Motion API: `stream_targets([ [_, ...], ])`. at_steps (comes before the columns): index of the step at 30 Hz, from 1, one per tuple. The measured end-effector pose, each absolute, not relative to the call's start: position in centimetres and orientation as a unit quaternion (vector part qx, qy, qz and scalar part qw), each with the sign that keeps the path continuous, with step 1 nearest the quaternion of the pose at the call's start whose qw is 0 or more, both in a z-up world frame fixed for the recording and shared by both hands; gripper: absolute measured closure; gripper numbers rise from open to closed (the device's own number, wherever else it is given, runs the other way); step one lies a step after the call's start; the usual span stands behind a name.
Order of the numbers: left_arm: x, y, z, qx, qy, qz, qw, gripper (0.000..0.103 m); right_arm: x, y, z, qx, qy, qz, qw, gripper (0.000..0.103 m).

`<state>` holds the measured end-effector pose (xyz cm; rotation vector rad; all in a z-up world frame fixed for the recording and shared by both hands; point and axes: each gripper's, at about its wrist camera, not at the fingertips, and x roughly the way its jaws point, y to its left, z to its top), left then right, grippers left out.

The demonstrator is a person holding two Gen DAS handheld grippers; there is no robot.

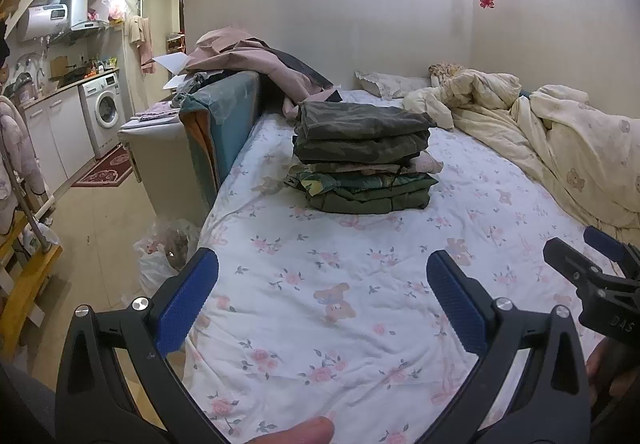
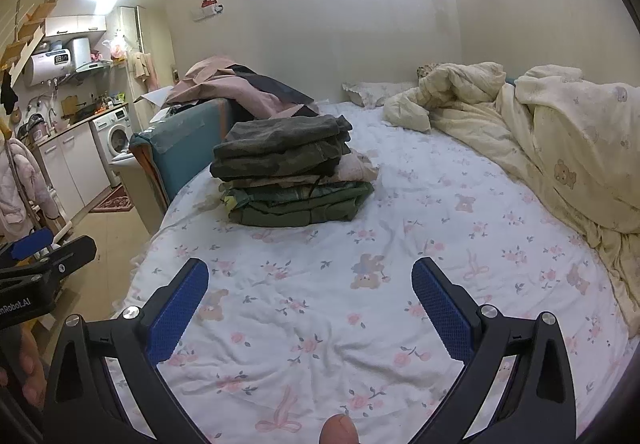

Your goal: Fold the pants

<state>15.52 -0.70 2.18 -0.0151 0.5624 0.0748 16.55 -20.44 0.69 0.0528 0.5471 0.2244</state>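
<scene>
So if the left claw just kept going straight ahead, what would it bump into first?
Probably the stack of folded clothes on the bed. The open left claw points toward it over bare sheet, though depth is hard to judge.

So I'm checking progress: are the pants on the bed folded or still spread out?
Folded: the pants lie as flat, squared layers atop the clothes stack on the bed sheet; neither gripper holds anything.

My left gripper (image 1: pixel 322 284): matt black plastic arms, blue pads (image 1: pixel 188 302) rough with knurled texture, shiny metal screw heads. My right gripper (image 2: pixel 310 290): same finish. Bed sheet (image 1: pixel 320 308): thin matt cotton-like cloth, floral print, lightly wrinkled. Stack of folded pants (image 1: pixel 360 159): coarse matt camouflage and olive fabric. Quilt (image 2: pixel 560 147): soft, puffy cream cloth. Washing machine (image 1: pixel 105 111): glossy white casing.
</scene>
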Motion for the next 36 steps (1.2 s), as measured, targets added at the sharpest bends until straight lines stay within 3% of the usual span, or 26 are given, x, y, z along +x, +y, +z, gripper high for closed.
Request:
stream_targets([
  [36, 15.66, -1.04, 2.3, -0.004, 0.276, 0.045, 0.96, 0.0, 16.36, -20.4, 0.92, 0.019, 0.264, 0.111, 0.958, 0.0],
])
